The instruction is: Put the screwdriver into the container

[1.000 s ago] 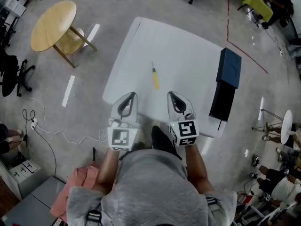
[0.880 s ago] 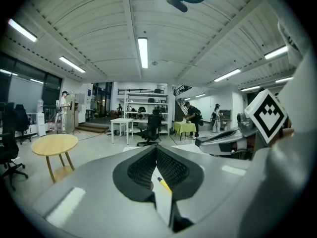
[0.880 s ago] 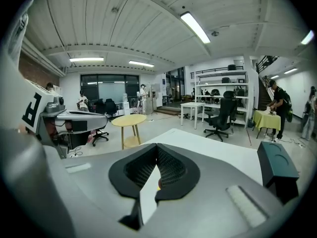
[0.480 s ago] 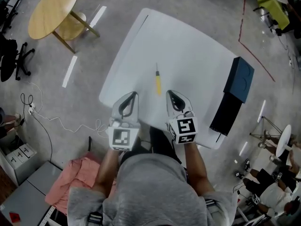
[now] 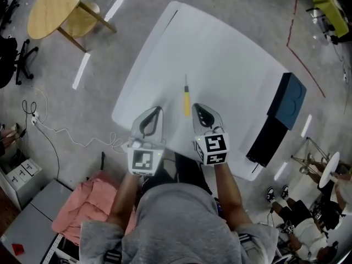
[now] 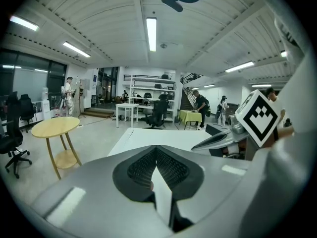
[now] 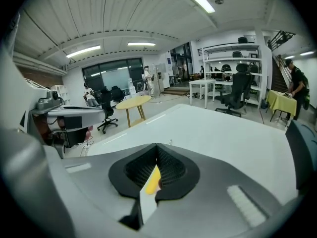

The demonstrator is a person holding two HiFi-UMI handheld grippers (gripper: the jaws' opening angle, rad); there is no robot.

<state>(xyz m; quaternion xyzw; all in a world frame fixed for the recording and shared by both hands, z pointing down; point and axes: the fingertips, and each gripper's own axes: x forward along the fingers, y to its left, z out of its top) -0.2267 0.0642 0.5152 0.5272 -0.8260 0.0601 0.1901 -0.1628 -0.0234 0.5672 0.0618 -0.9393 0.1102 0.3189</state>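
While the white desk (image 5: 231, 54) carries the dark container (image 5: 278, 120) along its right edge, the left claw (image 5: 154, 110) and right claw (image 5: 197, 108) hover closed and empty at its near edge. The yellow screwdriver (image 5: 187, 100) lies just ahead between them, with open surface beyond.

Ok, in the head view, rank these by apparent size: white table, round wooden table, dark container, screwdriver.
1. white table
2. round wooden table, partly cut off by the frame's edge
3. dark container, somewhat smaller
4. screwdriver, by far the smallest

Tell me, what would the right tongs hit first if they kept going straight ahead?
Probably the yellow screwdriver lying on the white table just ahead, though depth is hard to judge.
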